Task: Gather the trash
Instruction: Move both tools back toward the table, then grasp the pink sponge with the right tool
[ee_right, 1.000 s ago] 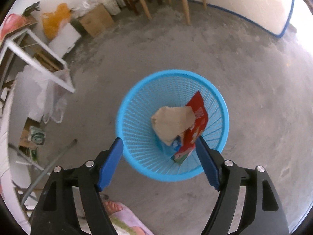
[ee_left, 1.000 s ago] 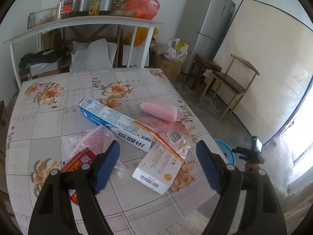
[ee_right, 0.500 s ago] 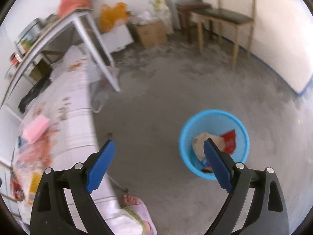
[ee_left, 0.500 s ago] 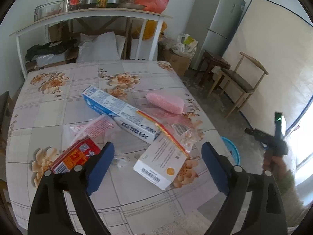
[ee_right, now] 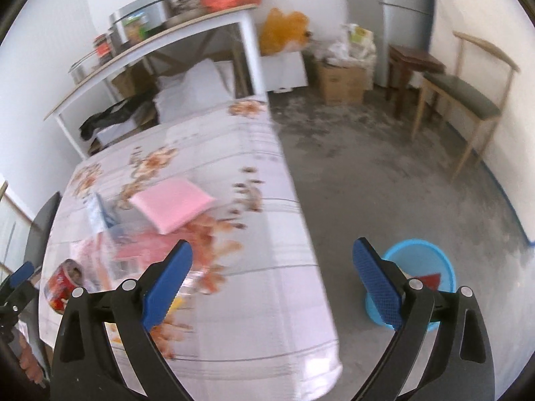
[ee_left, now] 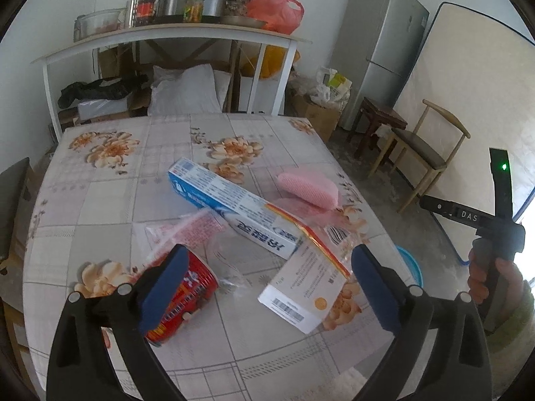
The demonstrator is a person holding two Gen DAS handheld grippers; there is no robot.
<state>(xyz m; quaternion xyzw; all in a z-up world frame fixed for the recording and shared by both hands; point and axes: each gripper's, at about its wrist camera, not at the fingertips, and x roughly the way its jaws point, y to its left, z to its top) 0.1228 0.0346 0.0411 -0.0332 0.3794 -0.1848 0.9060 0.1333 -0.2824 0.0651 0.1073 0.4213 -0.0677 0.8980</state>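
Trash lies on the floral table [ee_left: 110,193]: a long blue toothpaste box [ee_left: 230,207], a white medicine box [ee_left: 304,292], a red cup-shaped packet [ee_left: 182,295], clear plastic wrappers [ee_left: 187,230] and a pink sponge [ee_left: 309,188]. My left gripper [ee_left: 267,290] is open and empty, low over the table's near edge, its left finger over the red packet. My right gripper [ee_right: 272,282] is open and empty beside the table's right edge. The blue bin [ee_right: 423,274] stands on the floor with paper and a red wrapper inside. The pink sponge [ee_right: 172,205] and red packet [ee_right: 63,285] show in the right wrist view.
A white shelf table [ee_left: 167,38] with pots and jars stands behind. A fridge [ee_left: 378,50], a stool [ee_left: 381,120], a wooden chair [ee_left: 424,153] and a cardboard box [ee_right: 341,82] line the far right. Concrete floor [ee_right: 367,173] lies between table and chair.
My right gripper swung up and left from over the bin toward the table. My left gripper drew back slightly over the trash, still open.
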